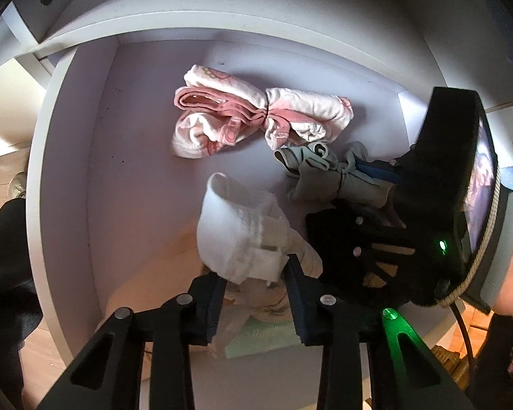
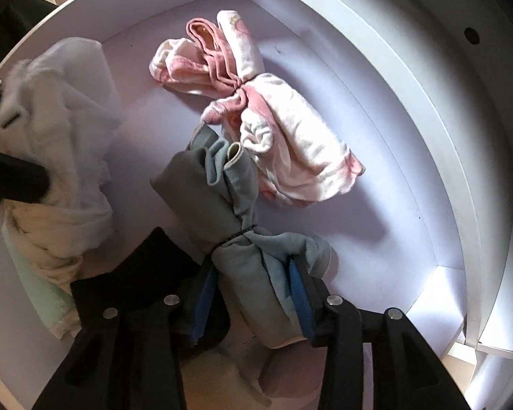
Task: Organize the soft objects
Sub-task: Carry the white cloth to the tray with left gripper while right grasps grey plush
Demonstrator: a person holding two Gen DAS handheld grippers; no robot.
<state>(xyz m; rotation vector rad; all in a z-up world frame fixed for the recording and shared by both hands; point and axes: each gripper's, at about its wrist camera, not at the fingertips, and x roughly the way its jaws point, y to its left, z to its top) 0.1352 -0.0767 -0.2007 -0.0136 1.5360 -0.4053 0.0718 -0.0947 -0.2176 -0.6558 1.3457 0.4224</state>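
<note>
Left tongs (image 1: 254, 275) pinch a white cloth (image 1: 236, 229); right tongs (image 2: 253, 273) pinch a grey bundle (image 2: 222, 198).

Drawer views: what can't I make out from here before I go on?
- White bundle, left wrist view: its lower end hides between the left hand-held gripper pads; right wrist view blurs it.
- Grey bundle: the right hand-held gripper covers its near end.
- Cream and green cloth: mostly buried beneath.

In the drawer (image 2: 410, 130), the tied sock bundle (image 2: 256, 109) lies just behind another bundle (image 2: 222, 198).
</note>
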